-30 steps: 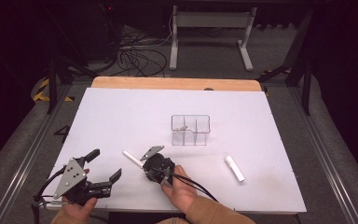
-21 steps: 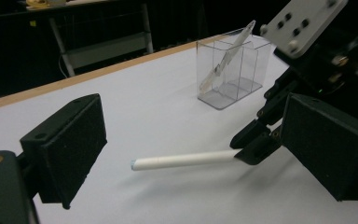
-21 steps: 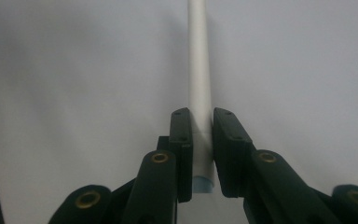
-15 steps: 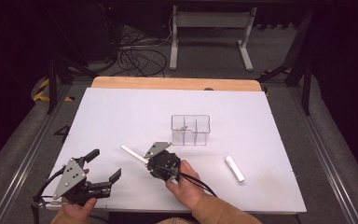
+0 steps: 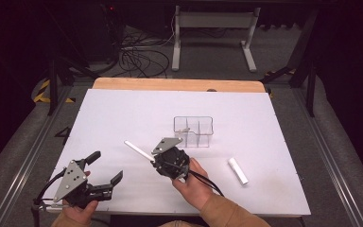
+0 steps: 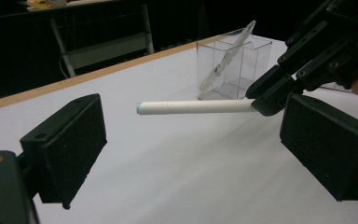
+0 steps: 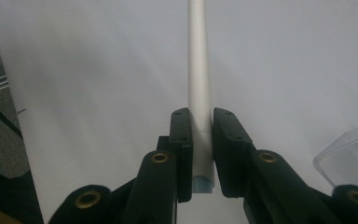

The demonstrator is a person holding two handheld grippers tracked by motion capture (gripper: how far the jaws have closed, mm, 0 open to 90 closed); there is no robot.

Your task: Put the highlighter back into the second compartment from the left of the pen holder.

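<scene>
High view: right gripper (image 5: 152, 158) clamped on long white plastic pen (image 5: 138, 150), lifted just left-front of clear plastic compartment box (image 5: 193, 131).
Left gripper (image 5: 105, 168): jaws apart, holding nothing, well left-front of box.

On my screen, a second white marker (image 5: 237, 170) lies flat on the white table sheet (image 5: 123, 113), off toward the right edge and well apart from everything else. The table's wooden far edge (image 5: 179, 84) shows beyond the sheet. Behind it I see a tangle of black cables (image 5: 137, 56) on the grey floor and a grey metal stand (image 5: 212, 28).
</scene>
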